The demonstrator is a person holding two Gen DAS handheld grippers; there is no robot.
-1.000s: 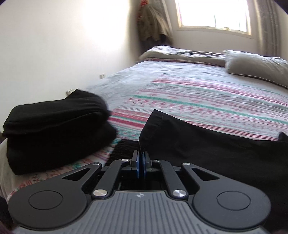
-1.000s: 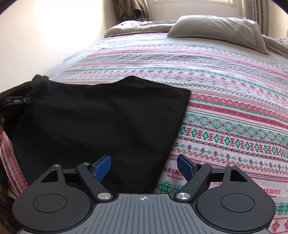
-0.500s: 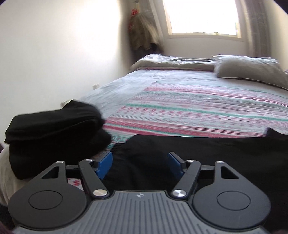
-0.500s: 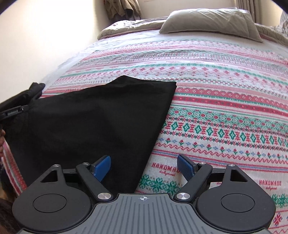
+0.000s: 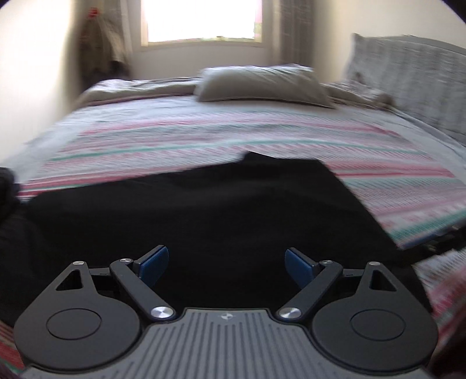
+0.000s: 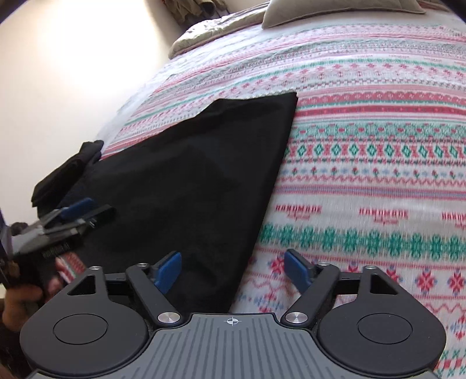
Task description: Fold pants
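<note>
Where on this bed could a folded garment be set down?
Free: the patterned bedspread right of the black pants, up to the pillow. Crowded: the left edge, where the dark clothes pile and the left gripper sit.

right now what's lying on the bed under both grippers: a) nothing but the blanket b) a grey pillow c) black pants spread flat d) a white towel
c: the black pants lie flat on the patterned blanket, below the open left gripper and right gripper.
</note>
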